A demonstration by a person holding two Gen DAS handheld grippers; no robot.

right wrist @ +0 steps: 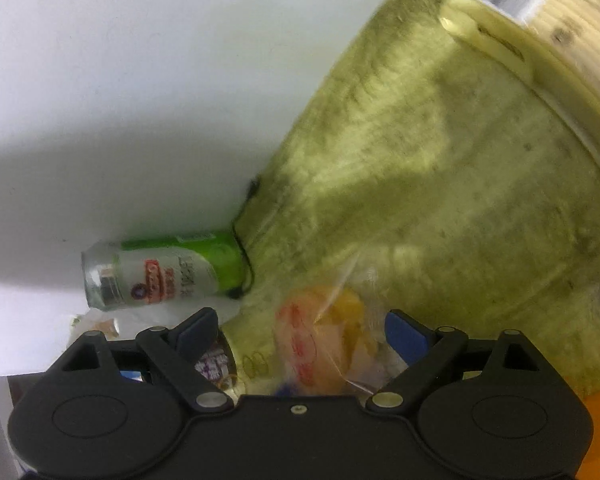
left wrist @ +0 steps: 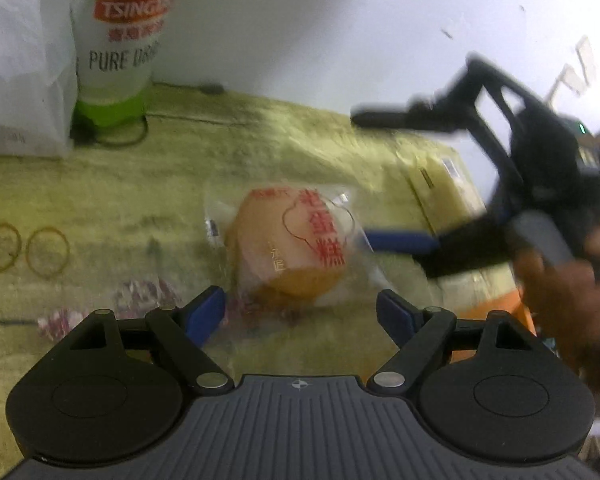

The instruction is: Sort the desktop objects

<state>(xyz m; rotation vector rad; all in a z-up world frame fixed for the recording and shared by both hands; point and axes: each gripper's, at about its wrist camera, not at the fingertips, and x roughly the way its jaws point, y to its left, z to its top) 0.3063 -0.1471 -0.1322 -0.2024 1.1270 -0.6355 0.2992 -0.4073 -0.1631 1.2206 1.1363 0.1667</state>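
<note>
The wrapped cake (left wrist: 296, 246) lies on the worktop (left wrist: 100, 196) just ahead of the wide-open, empty left tool (left wrist: 300, 312); the right tool (left wrist: 380, 176), also open and empty, reaches its wrapper.

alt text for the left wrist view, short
A wrapped cake lies on a yellow-green cloth, just ahead of the open left gripper. The open right gripper comes in from the right, and a beer can stands at the wall.
</note>
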